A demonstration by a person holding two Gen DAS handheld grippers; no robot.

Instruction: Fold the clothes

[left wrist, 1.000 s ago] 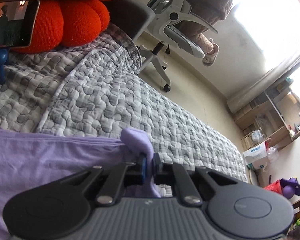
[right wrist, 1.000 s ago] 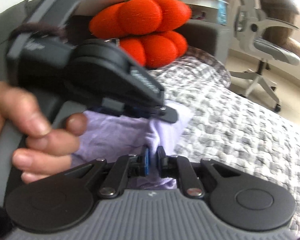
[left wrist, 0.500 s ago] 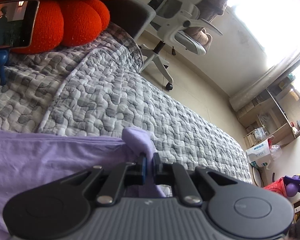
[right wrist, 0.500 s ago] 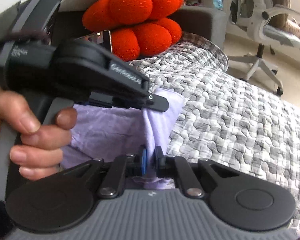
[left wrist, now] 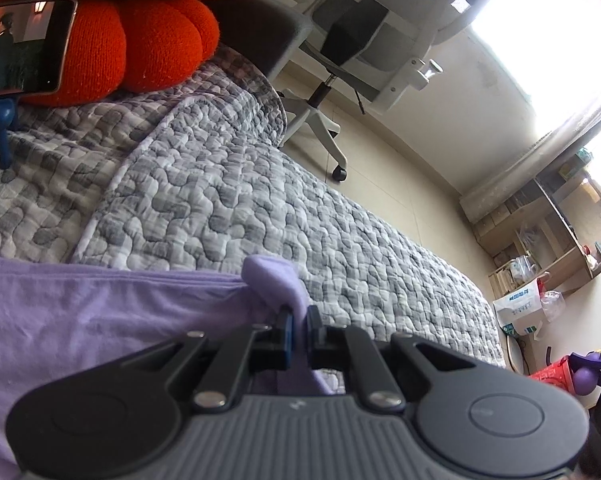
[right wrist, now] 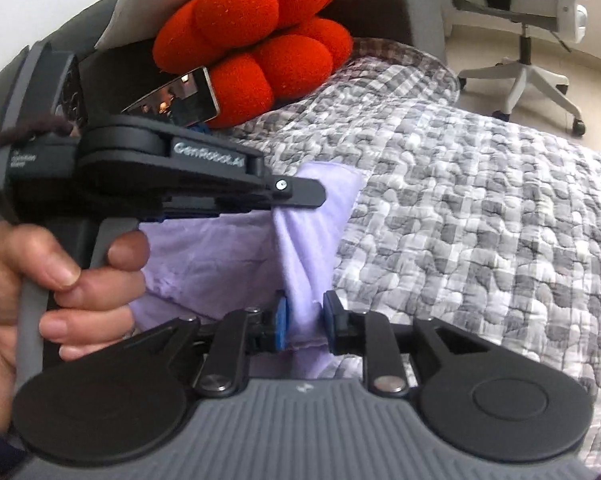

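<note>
Left wrist view: one left gripper [left wrist: 298, 320] fills the near edge, its two fingers drawn narrow and pinching a bunched corner of one lilac garment [left wrist: 100, 320]. The garment spreads flat to the left across a bed covered by one grey-and-white quilt [left wrist: 300, 216]. At the far left, one phone [left wrist: 24, 46] with a lit screen sits on a blue stand [left wrist: 0, 120], leaning against one orange knotted cushion [left wrist: 140, 32]. Beyond the bed, one white office chair [left wrist: 380, 32] stands on a pale floor. At the far right are wooden shelves [left wrist: 560, 232] and one white bag [left wrist: 520, 308].

Right wrist view: one right gripper [right wrist: 304, 320] sits at the near edge, its two blue-padded fingers [right wrist: 280, 324] parted a little, with a fold of the lilac garment [right wrist: 228, 248] lying between them; the left pad touches the cloth, the right pad stands just off it. The garment lies on the quilt [right wrist: 480, 220], its far corner turned up. To the left, one hand [right wrist: 60, 304] grips the handle of the left gripper [right wrist: 308, 196], seen side-on, its tip clamped on the upper edge of the same fold. Behind are the orange cushion [right wrist: 260, 28], the phone [right wrist: 176, 96] and the office chair [right wrist: 520, 20].
</note>
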